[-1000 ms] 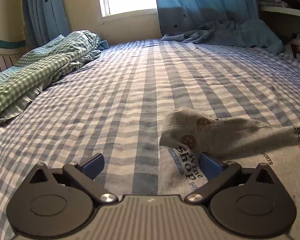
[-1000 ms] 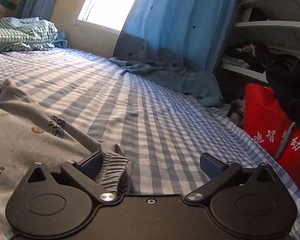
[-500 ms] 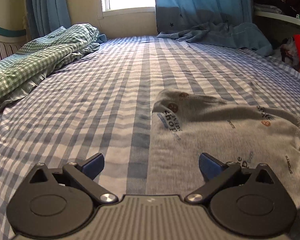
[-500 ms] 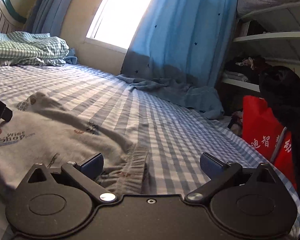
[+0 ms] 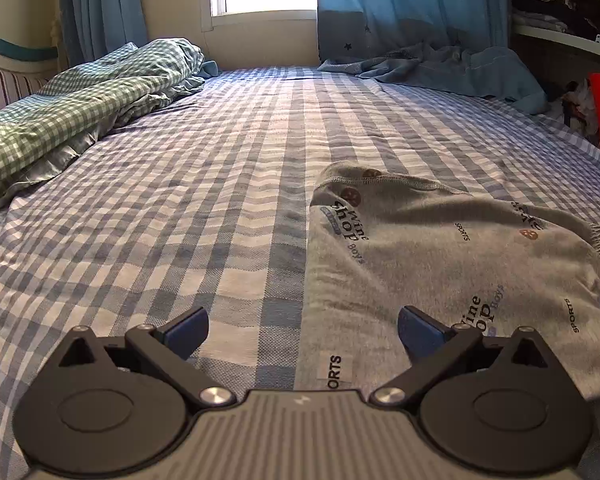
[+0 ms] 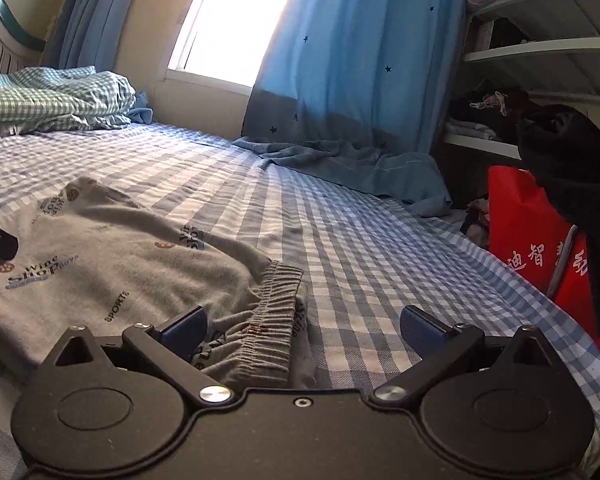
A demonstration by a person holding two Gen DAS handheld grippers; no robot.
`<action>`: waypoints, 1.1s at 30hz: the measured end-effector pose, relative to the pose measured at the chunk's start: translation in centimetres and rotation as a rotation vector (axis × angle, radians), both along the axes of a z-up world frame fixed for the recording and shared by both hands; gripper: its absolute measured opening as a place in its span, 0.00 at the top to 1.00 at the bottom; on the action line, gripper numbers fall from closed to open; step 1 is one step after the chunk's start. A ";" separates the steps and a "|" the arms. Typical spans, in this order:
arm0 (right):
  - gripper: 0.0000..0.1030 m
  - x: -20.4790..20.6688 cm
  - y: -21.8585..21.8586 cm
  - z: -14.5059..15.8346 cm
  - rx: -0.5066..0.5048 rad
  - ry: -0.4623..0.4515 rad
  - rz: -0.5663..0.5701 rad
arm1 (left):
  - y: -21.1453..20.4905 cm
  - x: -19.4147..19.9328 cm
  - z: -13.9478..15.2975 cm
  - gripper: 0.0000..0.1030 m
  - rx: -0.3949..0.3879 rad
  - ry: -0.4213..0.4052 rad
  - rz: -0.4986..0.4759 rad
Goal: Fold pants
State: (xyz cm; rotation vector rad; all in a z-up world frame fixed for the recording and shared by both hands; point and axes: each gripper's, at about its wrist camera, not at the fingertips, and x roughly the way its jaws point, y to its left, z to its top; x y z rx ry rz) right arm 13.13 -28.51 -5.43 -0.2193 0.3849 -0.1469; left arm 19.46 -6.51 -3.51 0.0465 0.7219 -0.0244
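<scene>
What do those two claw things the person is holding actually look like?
The left gripper has blue finger pads on black linkage arms with silver pivot screws, two round black housings and a ribbed grey body. The right gripper is alike, with a smooth black body.

Both wrist views sit low and close over the bed (image 5: pixel 220 184), facing its window end, left from mid-bed, right nearer the right edge, sharing the grey pants (image 5: pixel 440 248).
</scene>
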 end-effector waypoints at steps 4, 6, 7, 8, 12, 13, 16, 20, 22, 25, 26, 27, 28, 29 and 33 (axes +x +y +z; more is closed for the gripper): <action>0.01 0.2 0.3 -0.4 0.003 0.046 0.026 | 0.2 0.8 0.5 0.00 -0.001 -0.015 -0.026; 0.01 0.3 0.4 -0.2 0.008 0.034 0.031 | 0.3 2.3 1.2 0.00 0.014 -0.038 -0.027; 0.01 0.5 0.4 0.1 0.017 0.021 0.033 | 0.2 3.1 1.7 0.00 0.019 -0.063 -0.028; 0.01 0.8 0.3 0.5 0.026 0.010 0.031 | 0.1 4.2 2.0 0.00 0.023 -0.091 -0.033; 0.01 3.6 -0.5 1.7 0.083 0.019 0.041 | -1.0 9.5 2.1 0.00 0.044 -0.112 -0.061; 0.01 4.5 -0.8 1.8 0.091 0.034 0.037 | -1.3 10.6 1.8 0.00 0.051 -0.110 -0.063; 0.01 7.2 -2.0 1.4 0.105 0.080 -0.023 | -2.2 13.5 0.1 0.00 0.100 -0.067 -0.056; 0.01 9.7 -3.9 -0.3 0.130 0.180 -0.102 | -2.7 14.3 -1.6 0.00 0.133 -0.044 -0.065; 0.01 9.7 -4.7 -0.5 0.190 0.185 -0.088 | -2.6 13.8 -1.4 0.00 0.143 -0.059 -0.063; 0.01 8.9 -5.1 0.3 0.213 0.167 -0.069 | -2.3 12.3 -0.2 0.00 0.178 -0.059 -0.051; 0.01 8.7 -5.0 0.6 0.208 0.170 -0.059 | -2.1 11.5 0.3 0.00 0.180 -0.061 -0.051; 0.01 8.4 -5.0 0.9 0.211 0.176 -0.044 | -1.8 10.6 0.7 0.00 0.169 -0.066 -0.061; 0.01 8.2 -5.1 1.3 0.228 0.186 -0.019 | -1.4 9.5 1.0 0.00 0.148 -0.068 -0.082; 0.01 8.1 -5.3 1.6 0.258 0.205 0.022 | -0.8 8.3 1.3 0.00 0.110 -0.058 -0.117; 0.01 8.2 -6.0 2.2 0.363 0.291 0.143 | 1.6 5.0 0.6 0.00 -0.103 0.054 -0.227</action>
